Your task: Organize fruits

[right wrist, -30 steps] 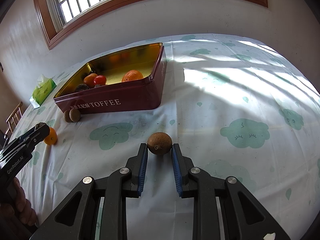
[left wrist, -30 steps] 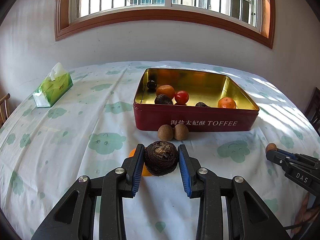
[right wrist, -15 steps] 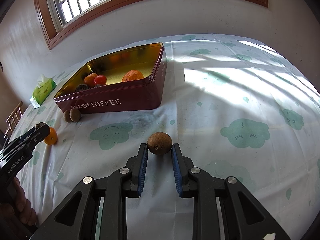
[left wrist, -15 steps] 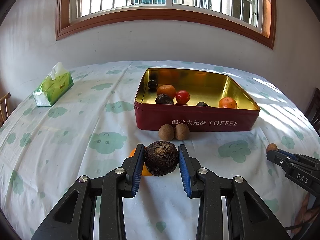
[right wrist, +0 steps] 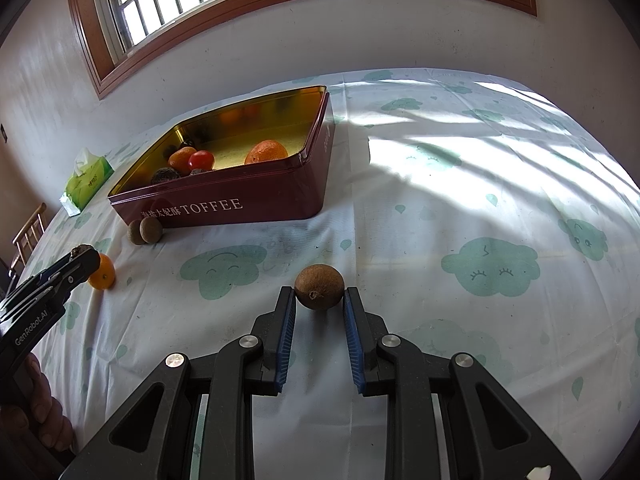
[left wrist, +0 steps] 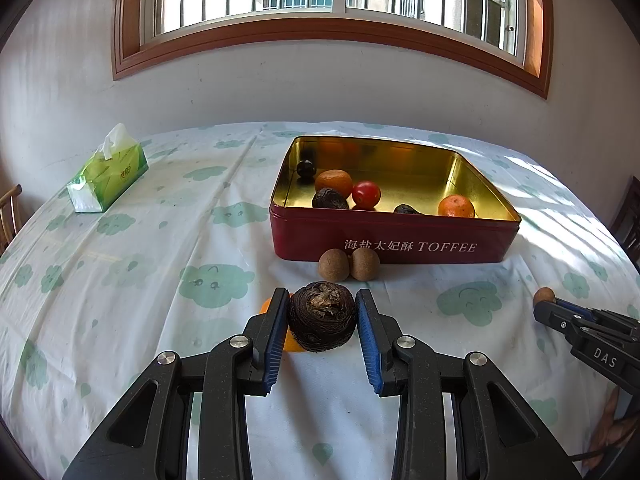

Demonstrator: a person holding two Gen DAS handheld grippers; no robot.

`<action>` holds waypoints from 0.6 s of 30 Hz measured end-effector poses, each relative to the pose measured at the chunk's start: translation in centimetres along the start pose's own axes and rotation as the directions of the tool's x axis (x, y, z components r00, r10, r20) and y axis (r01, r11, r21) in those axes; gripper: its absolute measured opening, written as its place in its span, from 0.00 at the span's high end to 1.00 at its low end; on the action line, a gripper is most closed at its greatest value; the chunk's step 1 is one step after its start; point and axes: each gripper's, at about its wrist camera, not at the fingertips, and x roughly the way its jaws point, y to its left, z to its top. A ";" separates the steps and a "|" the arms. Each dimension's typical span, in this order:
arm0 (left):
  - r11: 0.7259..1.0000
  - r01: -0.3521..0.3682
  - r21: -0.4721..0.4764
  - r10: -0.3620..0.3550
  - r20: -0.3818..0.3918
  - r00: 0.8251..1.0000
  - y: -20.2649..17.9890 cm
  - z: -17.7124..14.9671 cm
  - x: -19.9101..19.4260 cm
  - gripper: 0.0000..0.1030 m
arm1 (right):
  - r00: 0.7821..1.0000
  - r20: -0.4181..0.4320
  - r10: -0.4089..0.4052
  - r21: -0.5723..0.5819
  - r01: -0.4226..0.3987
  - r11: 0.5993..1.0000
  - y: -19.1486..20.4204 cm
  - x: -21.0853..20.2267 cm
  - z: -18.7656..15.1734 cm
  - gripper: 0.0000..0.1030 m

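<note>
My left gripper (left wrist: pixel 322 310) is shut on a dark brown wrinkled fruit (left wrist: pixel 322 316), held just above the tablecloth with an orange (left wrist: pixel 291 342) behind it. My right gripper (right wrist: pixel 319 300) is shut on a small brown round fruit (right wrist: pixel 319 286) that sits low at the cloth. A red TOFFEE tin (left wrist: pixel 392 242) with a gold inside stands ahead, holding several fruits: oranges, a red tomato (left wrist: pixel 366 194) and dark fruits. Two brown round fruits (left wrist: pixel 349 265) lie against the tin's front wall. The tin also shows in the right wrist view (right wrist: pixel 224 204).
A green tissue pack (left wrist: pixel 106 178) lies at the far left of the table. The round table carries a white cloth with green cloud prints (left wrist: pixel 120 264). A wall with a window is behind. A wooden chair (right wrist: pixel 28 232) stands at the left edge.
</note>
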 end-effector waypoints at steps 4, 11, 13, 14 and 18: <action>1.000 0.001 0.000 -0.001 0.001 1.000 0.0 0.0 0.0 0.66 | 1.000 0.011 -0.006 -0.009 0.006 1.000 0.2 -0.2 0.0 0.78; 1.000 0.009 0.008 -0.010 0.006 1.000 0.3 0.0 -0.1 0.66 | 1.000 0.021 -0.001 -0.014 0.001 1.000 0.2 -0.4 0.1 0.78; 1.000 0.012 0.012 -0.012 0.011 1.000 0.2 0.0 -0.2 0.66 | 1.000 0.020 0.005 -0.007 -0.005 1.000 0.1 -0.5 0.1 0.78; 1.000 0.013 0.013 -0.013 0.014 1.000 0.1 0.0 -0.2 0.66 | 1.000 0.019 0.010 -0.002 -0.010 1.000 0.1 -0.5 0.2 0.78; 1.000 0.020 0.015 -0.021 0.024 1.000 -0.3 0.6 -0.5 0.66 | 0.999 0.028 0.024 -0.013 -0.024 1.000 0.5 -0.9 0.6 0.78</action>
